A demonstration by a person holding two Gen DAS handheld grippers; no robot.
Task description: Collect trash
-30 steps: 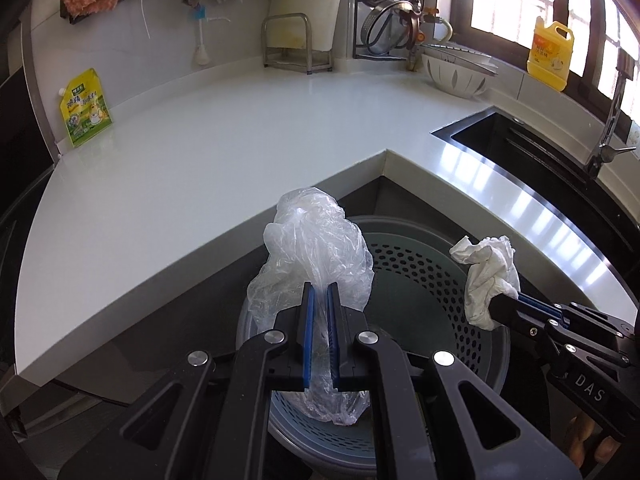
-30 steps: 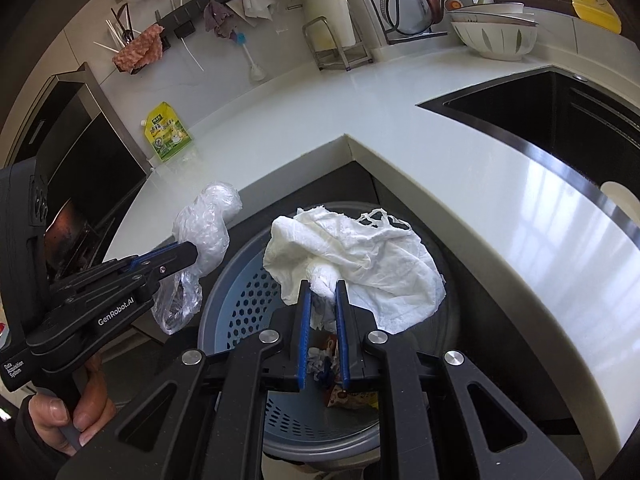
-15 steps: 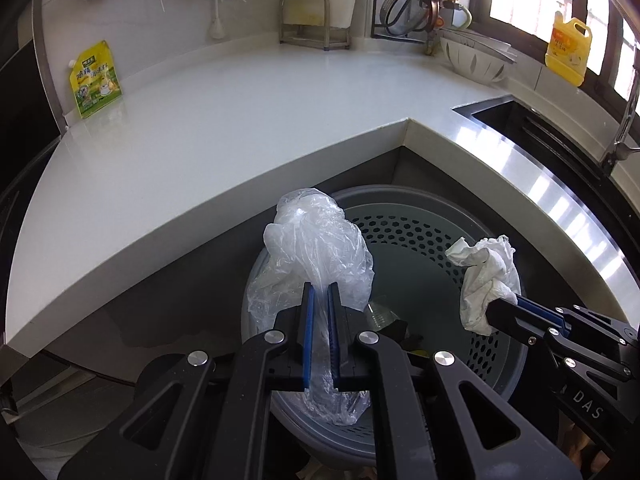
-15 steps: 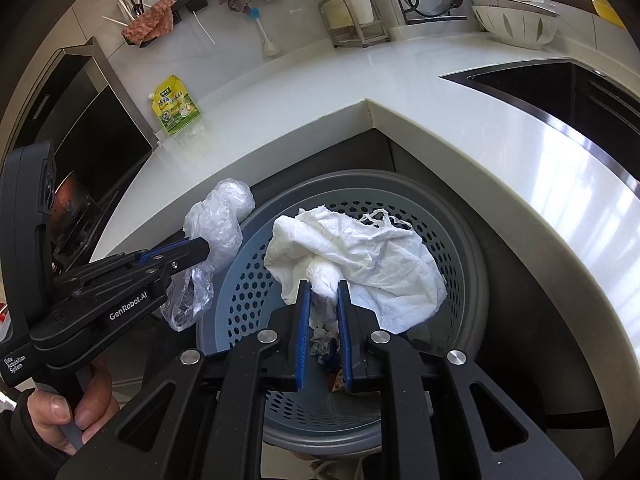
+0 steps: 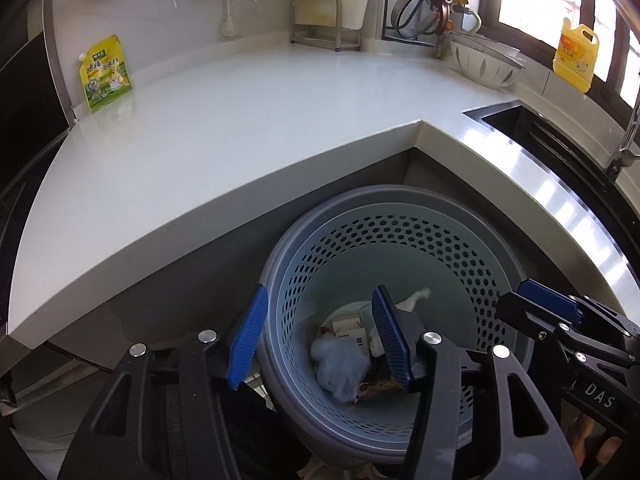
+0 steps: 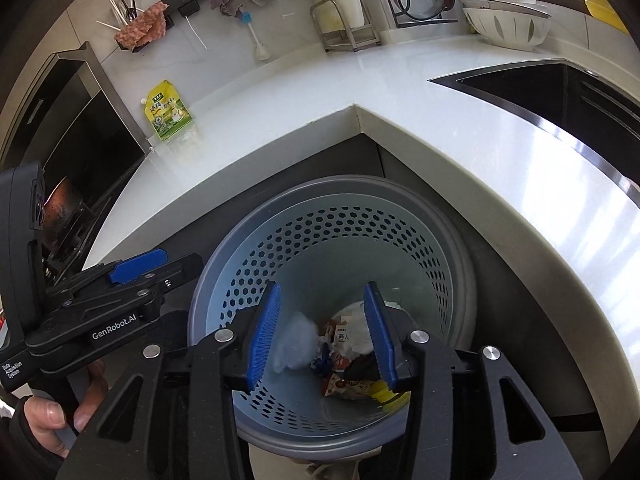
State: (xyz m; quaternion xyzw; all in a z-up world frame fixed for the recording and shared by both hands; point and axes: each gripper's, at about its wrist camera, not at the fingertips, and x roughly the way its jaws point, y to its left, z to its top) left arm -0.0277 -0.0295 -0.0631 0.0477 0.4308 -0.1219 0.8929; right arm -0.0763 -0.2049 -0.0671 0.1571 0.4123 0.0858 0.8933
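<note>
Both tongs hang over the perforated blue bin (image 5: 400, 248), which stands on the floor in the inner corner of the white desk (image 5: 224, 120).

Left tongs (image 5: 318, 338): jaws have just been opening and now stand moderately apart, nothing between the blue pads. The near-left rim of the bin passes directly beneath them. Below and between the pads, at the bin bottom, lies the crumpled clear plastic bag (image 5: 340, 364), apart from the tongs.

Right tongs (image 6: 322, 330): jaws have likewise just been opening, now a medium gap, nothing gripped. Beneath them, and partly behind the right-hand pad, the white crumpled cloth or paper (image 6: 358, 338) lies in the bin among printed wrappers (image 6: 352, 390). The clear bag shows just beside the left-hand pad, lower down in the bin.

Relative position: the left tongs appear at the left edge of the right wrist view, beside the bin rim, with a person's hand (image 6: 48, 420) on the handle. The right tongs appear at the right edge of the left wrist view, over the bin's right rim.

Beyond the tongs: desk surface bare across the middle; a yellow-green pouch (image 5: 105, 72) stands far left against the wall, a dark sink (image 6: 560, 88) lies to the far right.
</note>
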